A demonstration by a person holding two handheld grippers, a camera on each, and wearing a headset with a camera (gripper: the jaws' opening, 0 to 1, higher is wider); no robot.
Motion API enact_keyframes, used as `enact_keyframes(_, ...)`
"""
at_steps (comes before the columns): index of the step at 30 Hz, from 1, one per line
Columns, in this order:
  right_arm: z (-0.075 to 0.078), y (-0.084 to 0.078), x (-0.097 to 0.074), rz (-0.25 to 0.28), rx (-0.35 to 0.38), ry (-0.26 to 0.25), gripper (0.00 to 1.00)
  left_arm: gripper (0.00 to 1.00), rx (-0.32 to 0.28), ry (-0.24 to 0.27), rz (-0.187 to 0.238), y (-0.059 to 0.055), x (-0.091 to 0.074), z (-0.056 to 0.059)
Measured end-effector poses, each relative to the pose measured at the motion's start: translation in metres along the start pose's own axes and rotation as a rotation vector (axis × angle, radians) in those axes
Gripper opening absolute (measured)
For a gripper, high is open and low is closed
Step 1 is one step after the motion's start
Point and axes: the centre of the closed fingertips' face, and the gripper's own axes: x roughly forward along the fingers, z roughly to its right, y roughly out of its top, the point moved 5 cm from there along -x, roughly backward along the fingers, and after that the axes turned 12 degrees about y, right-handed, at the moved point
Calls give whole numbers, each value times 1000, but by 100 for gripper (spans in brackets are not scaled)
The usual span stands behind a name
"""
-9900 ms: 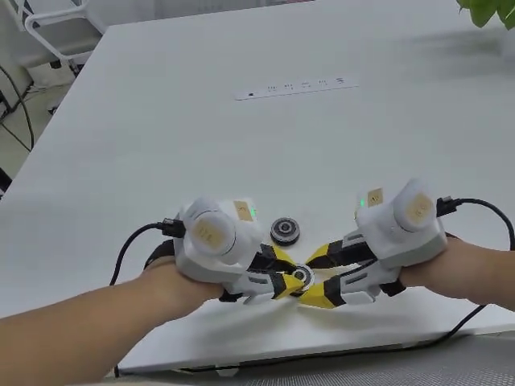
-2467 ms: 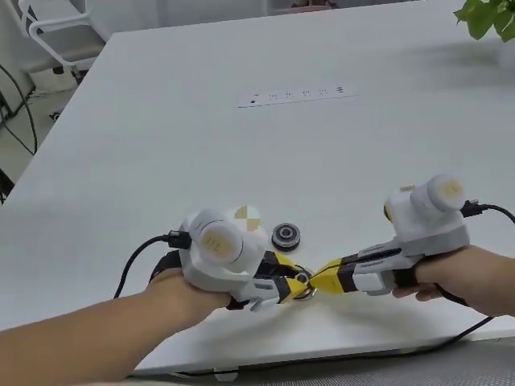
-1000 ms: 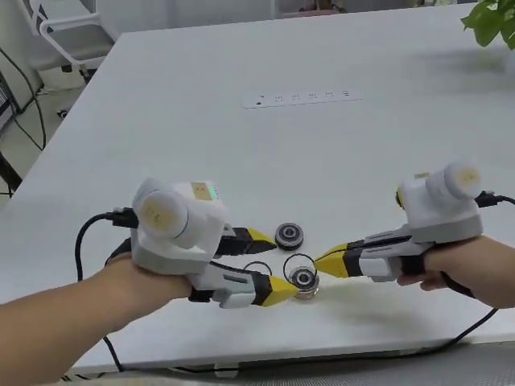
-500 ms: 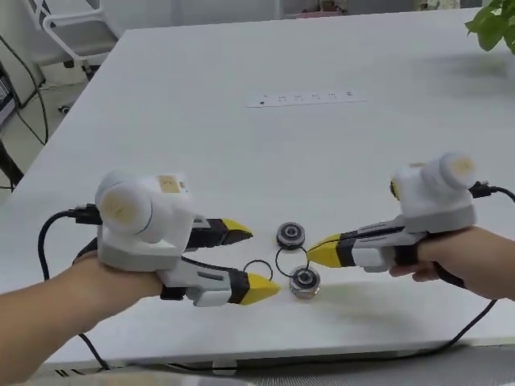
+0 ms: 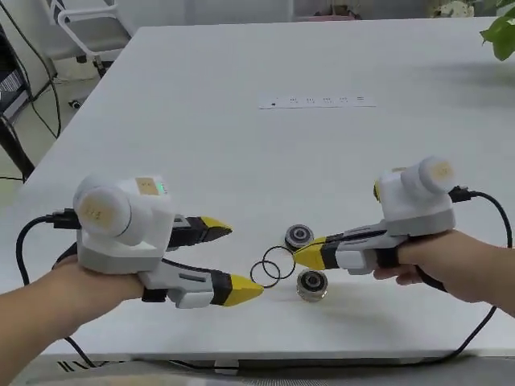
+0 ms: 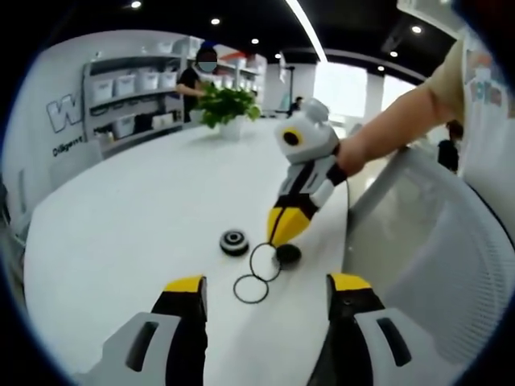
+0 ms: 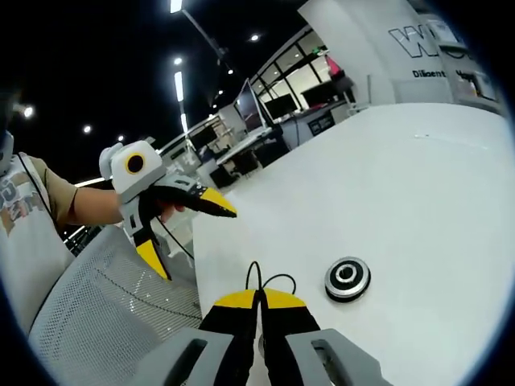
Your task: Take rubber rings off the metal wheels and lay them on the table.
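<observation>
My right gripper is pinched shut on a rubber ring, which dangles from its tip between the far wheel and the near wheel. A second ring lies on the table. My left gripper is spread wide, holding nothing.

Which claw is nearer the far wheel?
Right. The right claw, shut on a rubber ring, has its tip just beside the wheel; the open left claw is off to its left.
</observation>
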Motion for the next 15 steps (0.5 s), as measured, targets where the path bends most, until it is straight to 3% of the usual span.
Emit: enact_keyframes(15, 16, -6, 16, -12, 58, -33, 0, 67, -34, 51, -8, -13, -9, -10)
